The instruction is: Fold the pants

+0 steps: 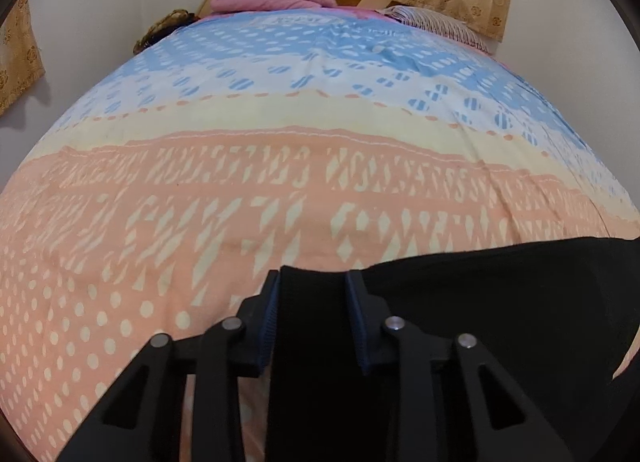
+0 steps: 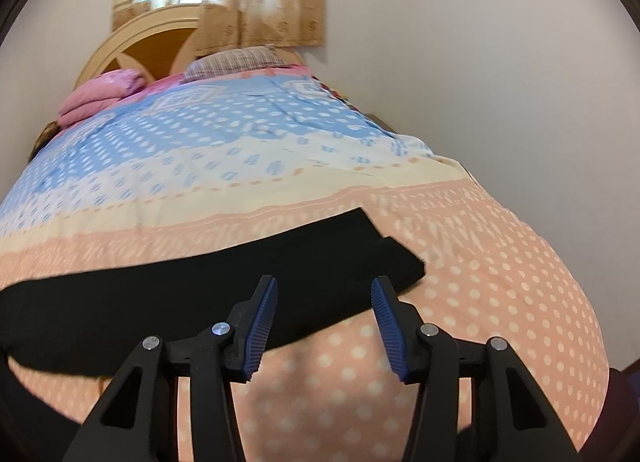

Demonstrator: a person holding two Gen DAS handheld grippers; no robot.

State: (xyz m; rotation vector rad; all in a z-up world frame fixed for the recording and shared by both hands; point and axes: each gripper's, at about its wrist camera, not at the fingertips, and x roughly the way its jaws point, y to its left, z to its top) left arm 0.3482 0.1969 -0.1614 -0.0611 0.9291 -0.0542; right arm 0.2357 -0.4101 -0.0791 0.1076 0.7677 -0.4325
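One pair of soft black fabric pants (image 2: 200, 282) lies across the near part of the patterned pink-and-blue bed cover (image 2: 480, 282); it looks light and limp, best pinched at an edge. Two tools: the left tool (image 1: 312, 282) grasps a black band, the right tool (image 2: 324, 290) hangs released above the hem.

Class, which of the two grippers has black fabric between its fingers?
The left gripper: the black pants fill its gap. The right gripper stands open over the bedspread.
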